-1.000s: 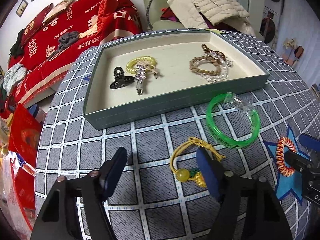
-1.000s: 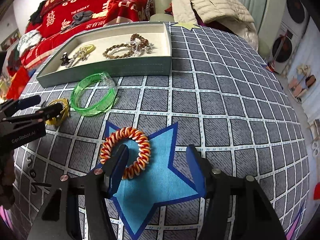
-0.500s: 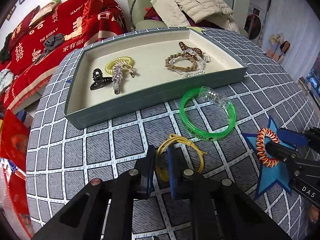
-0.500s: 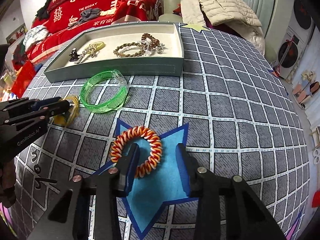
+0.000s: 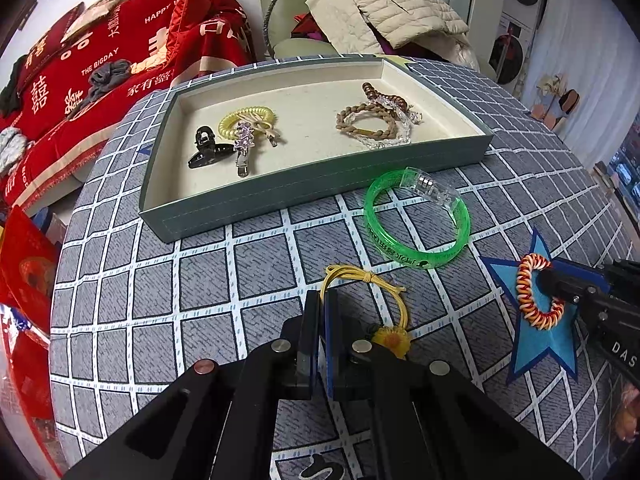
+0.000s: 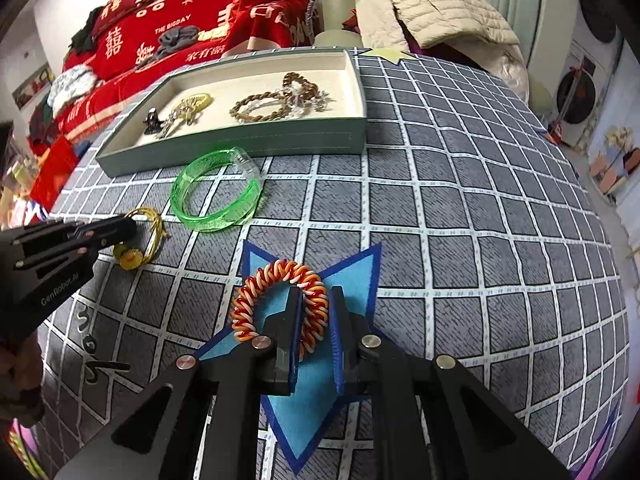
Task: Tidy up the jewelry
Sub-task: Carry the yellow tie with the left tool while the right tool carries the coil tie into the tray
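We are at the pick-up step, with both tools closing on loose pieces that lie on the checked desk (image 5: 120, 320) in front of the tray (image 5: 312, 196).

In the left wrist view, our left tool (image 5: 323, 304) sits at lower centre with its jaws pressed together on the near loop of the yellow cord bracelet (image 5: 362, 280); the cord's amber bead (image 5: 391, 339) lies just right of the fingers, on the cloth. In the right wrist view, our right tool (image 6: 314, 300) at lower centre has its jaws clamped across the near side of the red-and-white coil band (image 6: 256, 300), which rests on the blue star (image 6: 312, 400).

The green bangle (image 5: 416, 224) lies untouched at centre right, just in front of the tray wall. Inside the tray, upper centre, we see a black claw clip (image 5: 206, 148), a yellow coil tie (image 5: 248, 118) and a cluster of beaded bracelets (image 5: 372, 124).

We judge the next move to be lifting both pieces over the near wall and setting them on the bare lining. The thin cord may slip out of the left grip, so we would lift slowly. The bangle would follow.
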`<action>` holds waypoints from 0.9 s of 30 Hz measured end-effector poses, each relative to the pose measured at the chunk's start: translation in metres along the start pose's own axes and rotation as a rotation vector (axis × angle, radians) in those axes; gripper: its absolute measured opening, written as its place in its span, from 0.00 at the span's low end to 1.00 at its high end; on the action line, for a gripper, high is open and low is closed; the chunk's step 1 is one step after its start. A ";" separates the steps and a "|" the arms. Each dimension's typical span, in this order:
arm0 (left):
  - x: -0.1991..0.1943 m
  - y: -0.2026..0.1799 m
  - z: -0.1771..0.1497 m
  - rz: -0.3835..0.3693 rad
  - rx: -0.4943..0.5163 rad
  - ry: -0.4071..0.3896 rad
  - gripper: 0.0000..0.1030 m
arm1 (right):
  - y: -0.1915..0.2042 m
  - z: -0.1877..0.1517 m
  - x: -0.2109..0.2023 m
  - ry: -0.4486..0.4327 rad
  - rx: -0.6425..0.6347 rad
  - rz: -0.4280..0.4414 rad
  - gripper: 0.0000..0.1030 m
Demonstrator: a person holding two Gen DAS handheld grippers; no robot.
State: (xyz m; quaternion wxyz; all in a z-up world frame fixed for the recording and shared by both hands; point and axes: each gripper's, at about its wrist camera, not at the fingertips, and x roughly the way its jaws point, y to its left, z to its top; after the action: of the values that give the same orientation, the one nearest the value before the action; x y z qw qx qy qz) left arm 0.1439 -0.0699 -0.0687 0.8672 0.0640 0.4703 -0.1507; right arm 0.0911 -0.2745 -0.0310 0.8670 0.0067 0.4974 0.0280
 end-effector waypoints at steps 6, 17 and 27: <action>-0.010 0.007 -0.001 -0.023 -0.020 -0.020 0.23 | -0.007 0.002 -0.006 -0.006 0.026 0.014 0.14; -0.031 0.028 0.000 -0.053 -0.075 -0.052 0.23 | -0.004 0.006 -0.016 -0.023 0.035 0.046 0.14; -0.045 0.029 0.009 -0.069 -0.077 -0.089 0.23 | -0.002 0.019 -0.029 -0.060 0.040 0.077 0.14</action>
State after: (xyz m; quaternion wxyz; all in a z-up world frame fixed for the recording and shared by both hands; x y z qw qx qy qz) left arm 0.1372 -0.0355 -0.0271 0.8833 0.0074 0.4386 -0.1651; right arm 0.0925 -0.2778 0.0036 0.8795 0.0442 0.4711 0.0513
